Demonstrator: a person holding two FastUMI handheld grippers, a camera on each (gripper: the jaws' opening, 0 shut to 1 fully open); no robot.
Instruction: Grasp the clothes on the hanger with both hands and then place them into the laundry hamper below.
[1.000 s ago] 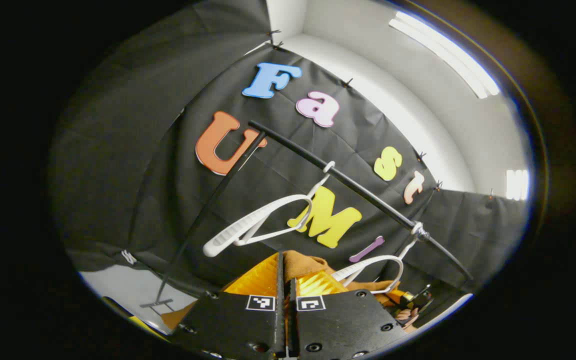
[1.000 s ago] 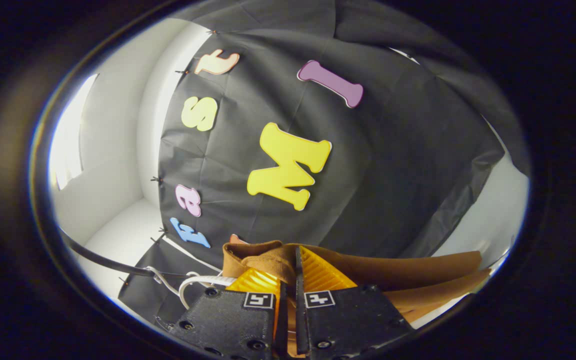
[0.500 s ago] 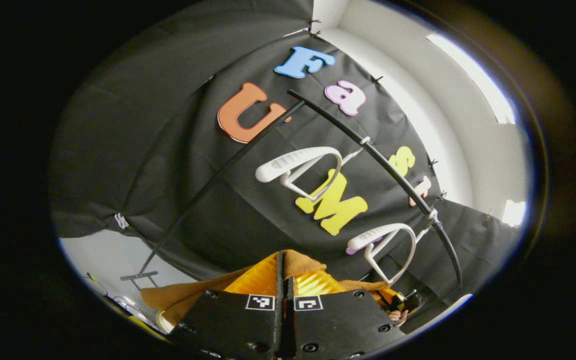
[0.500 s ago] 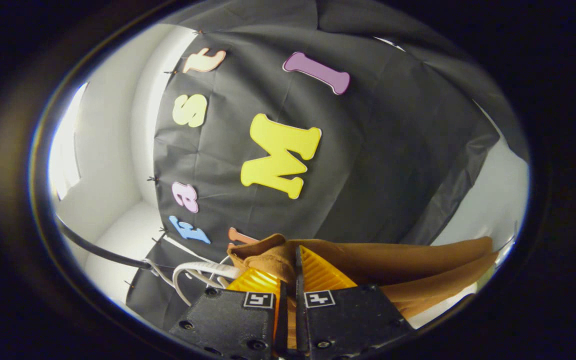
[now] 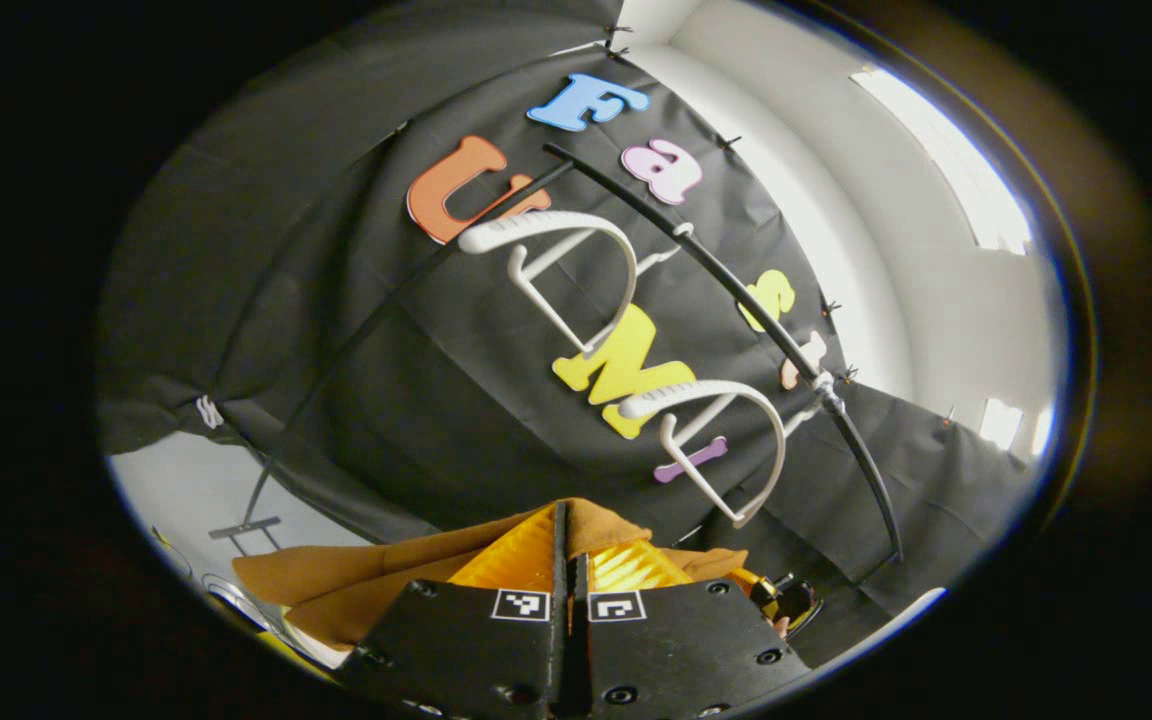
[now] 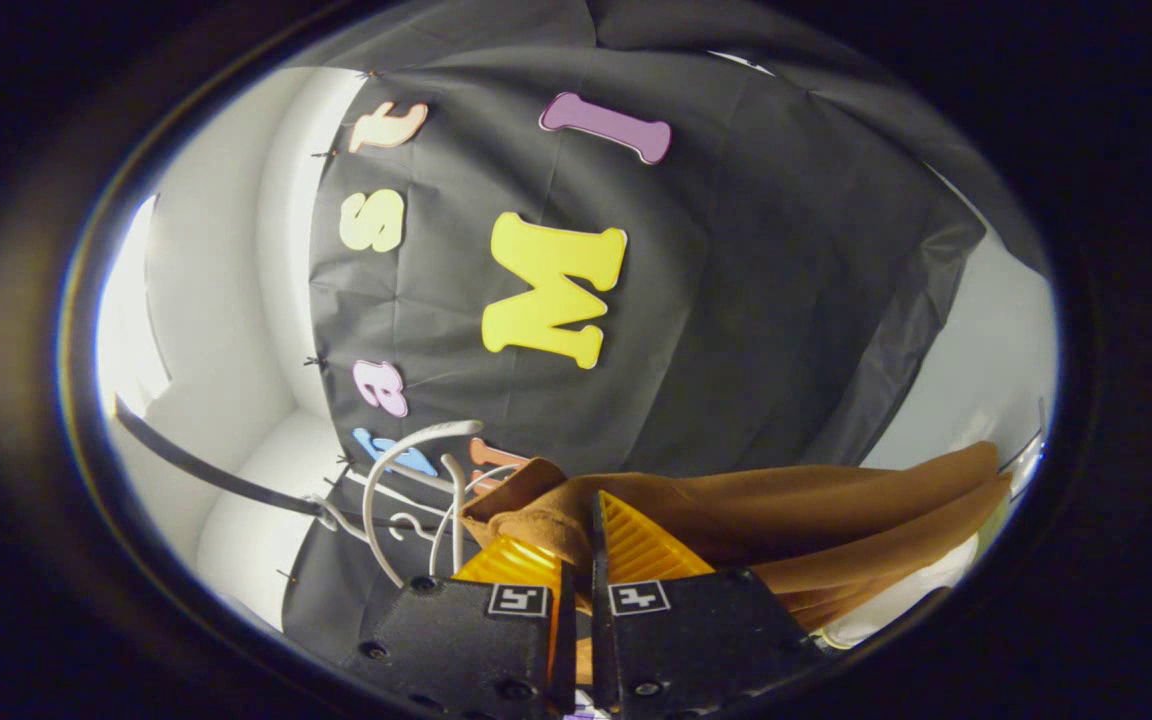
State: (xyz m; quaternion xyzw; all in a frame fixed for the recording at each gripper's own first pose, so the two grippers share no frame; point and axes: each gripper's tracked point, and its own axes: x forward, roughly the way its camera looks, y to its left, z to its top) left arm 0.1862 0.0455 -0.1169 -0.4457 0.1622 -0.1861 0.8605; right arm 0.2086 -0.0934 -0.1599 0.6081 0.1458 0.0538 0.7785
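Here, the left tool (image 5: 568,545) is pinching the brown garment (image 5: 356,585), and the right tool (image 6: 581,560) pinches the same cloth (image 6: 836,520). It hangs between them, clear of the two bare white hangers (image 5: 546,255) on the black rail (image 5: 736,295).

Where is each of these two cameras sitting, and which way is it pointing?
Left gripper view: rides the left gripper, facing up at the rail and two bare hangers; its own fingers pinch the brown garment.
Right gripper view: rides the right gripper, facing the wall; its fingers pinch the garment.
Shared: garment, hangers, rail.
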